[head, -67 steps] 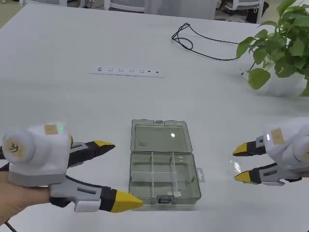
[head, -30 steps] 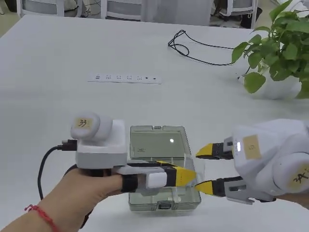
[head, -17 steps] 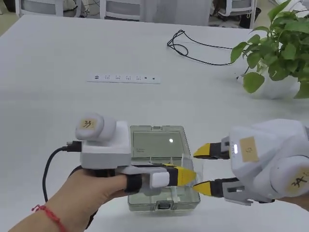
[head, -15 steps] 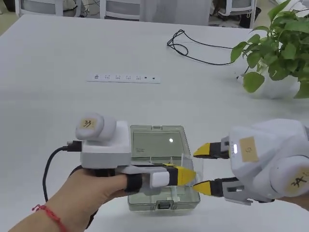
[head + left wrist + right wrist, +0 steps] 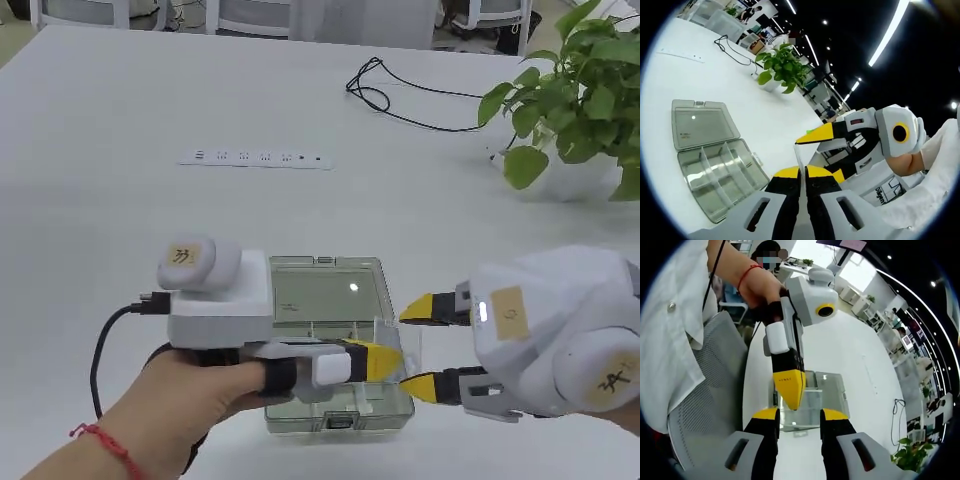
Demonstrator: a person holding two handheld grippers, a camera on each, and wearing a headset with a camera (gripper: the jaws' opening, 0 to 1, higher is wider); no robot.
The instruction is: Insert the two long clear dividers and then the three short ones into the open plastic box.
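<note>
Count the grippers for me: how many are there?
2. The left gripper, shut on a clear divider, is over the box; the right gripper, open, faces it from the box's right side.

Left claw [image 5: 801, 174] pinches a clear divider [image 5: 799, 154] near the open box [image 5: 704, 125].

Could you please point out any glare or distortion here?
Head view: even light, a glare spot on the box lid. Left gripper view: fisheye curves the table; the clear divider reads as a thin pale line. Right gripper view: top background blown out.
</note>
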